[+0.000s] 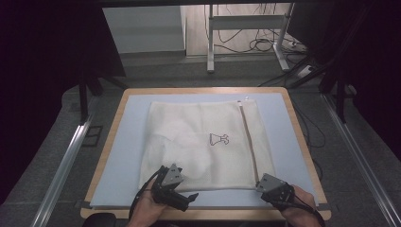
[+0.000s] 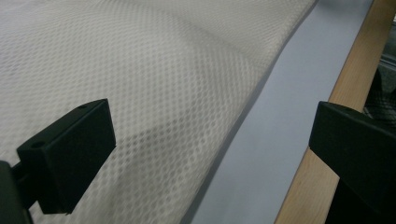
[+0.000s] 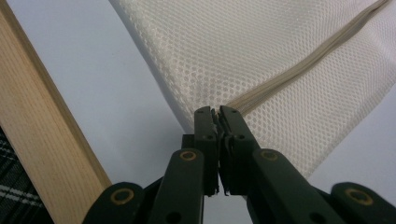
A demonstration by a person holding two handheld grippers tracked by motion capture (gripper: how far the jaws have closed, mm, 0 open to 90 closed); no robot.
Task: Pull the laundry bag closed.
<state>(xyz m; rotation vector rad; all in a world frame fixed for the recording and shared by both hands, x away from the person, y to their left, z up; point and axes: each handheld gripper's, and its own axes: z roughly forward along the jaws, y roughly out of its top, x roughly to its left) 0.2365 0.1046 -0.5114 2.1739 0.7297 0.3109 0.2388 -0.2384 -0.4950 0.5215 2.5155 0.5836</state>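
A white mesh bag (image 1: pixel 198 137) lies flat on the blue-grey mat (image 1: pixel 127 142), with a small printed figure (image 1: pixel 220 139) and a beige zipper (image 1: pixel 249 137) running along its right side. My right gripper (image 1: pixel 260 183) is shut on the bag's near right corner; in the right gripper view its jaws (image 3: pixel 215 112) pinch the mesh (image 3: pixel 243 51) where the zipper (image 3: pixel 303 65) ends. My left gripper (image 1: pixel 188 196) stands open at the bag's near left edge, pointing right. In the left gripper view the open gripper (image 2: pixel 212 149) spans the edge of the mesh (image 2: pixel 154 84) and holds nothing.
The mat (image 2: pixel 285 135) sits on a wooden table whose rim (image 1: pixel 203 90) frames it; the near wooden edge (image 3: pixel 42 130) runs close beside both grippers. Beyond the table are a desk frame (image 1: pixel 246 28) and floor cables (image 1: pixel 265 45).
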